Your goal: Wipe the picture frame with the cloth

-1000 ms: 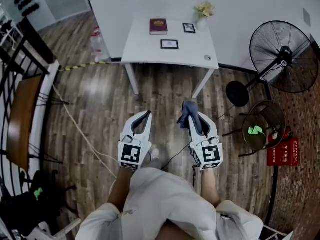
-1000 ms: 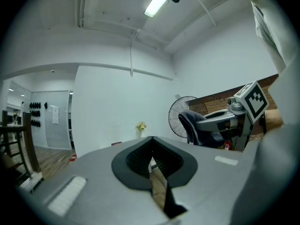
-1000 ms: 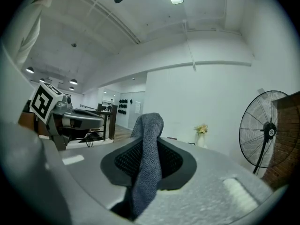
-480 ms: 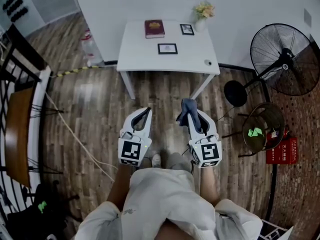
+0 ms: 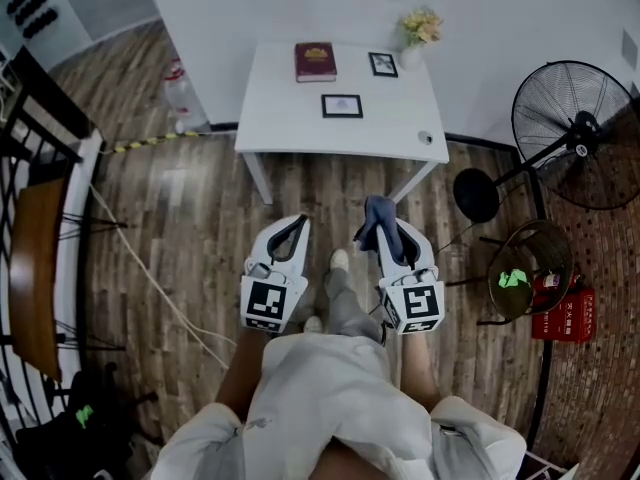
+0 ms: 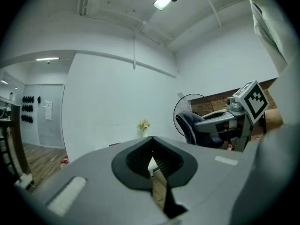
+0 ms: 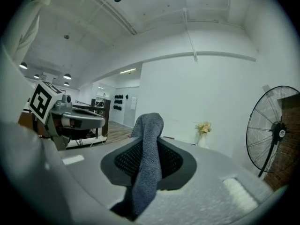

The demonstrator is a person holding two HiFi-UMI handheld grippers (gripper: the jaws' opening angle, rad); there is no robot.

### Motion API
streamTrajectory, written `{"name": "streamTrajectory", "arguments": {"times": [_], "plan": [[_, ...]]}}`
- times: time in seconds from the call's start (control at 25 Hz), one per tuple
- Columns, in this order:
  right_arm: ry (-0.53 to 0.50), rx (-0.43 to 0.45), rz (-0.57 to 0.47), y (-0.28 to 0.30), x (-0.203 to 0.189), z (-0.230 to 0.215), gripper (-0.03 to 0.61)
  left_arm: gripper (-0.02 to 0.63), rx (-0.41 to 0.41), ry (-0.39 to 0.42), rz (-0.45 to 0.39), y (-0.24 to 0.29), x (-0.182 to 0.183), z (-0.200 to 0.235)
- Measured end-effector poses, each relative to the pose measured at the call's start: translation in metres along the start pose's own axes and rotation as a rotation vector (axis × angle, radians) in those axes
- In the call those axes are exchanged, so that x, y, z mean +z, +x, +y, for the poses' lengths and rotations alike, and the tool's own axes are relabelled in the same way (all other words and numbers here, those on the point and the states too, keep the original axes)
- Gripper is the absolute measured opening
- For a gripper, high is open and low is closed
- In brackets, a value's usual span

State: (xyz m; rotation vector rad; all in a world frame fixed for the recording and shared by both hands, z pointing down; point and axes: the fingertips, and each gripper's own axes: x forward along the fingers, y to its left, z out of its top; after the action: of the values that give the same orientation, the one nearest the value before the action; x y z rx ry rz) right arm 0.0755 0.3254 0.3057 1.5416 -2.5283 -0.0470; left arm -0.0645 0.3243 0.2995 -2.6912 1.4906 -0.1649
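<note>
The picture frame (image 5: 342, 106) lies flat at the middle of the white table (image 5: 290, 118), on the far side of the room. Nearer in, the grey cloth (image 7: 147, 163) is clamped in the right gripper (image 5: 383, 218) and drapes over its tips. The left gripper (image 6: 151, 139) is clenched on nothing. Both hang over the wooden floor (image 5: 200, 218), well apart from the table.

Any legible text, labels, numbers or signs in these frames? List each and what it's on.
No text reads clearly.
Red box at far right: pale print, too small to read.
Red book on the table: cover mark, too blurred.
Left gripper and right gripper cubes: square marker patterns, no words.
Cloth in the right gripper: no label visible.
</note>
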Motion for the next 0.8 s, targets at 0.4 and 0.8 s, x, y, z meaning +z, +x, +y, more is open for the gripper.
{"name": "streamTrajectory", "arguments": {"times": [0.4, 0.8], "plan": [[0.039, 0.037, 0.006, 0.078, -0.005, -0.06, 0.072, 0.02, 0.038, -0.002, 0.038, 0.085, -0.006, 0.033], [0.055, 0.091, 0.039, 0.162, -0.004, -0.128, 0.073, 0.02, 0.065, -0.007, 0.075, 0.183, -0.001, 0.064]]}}
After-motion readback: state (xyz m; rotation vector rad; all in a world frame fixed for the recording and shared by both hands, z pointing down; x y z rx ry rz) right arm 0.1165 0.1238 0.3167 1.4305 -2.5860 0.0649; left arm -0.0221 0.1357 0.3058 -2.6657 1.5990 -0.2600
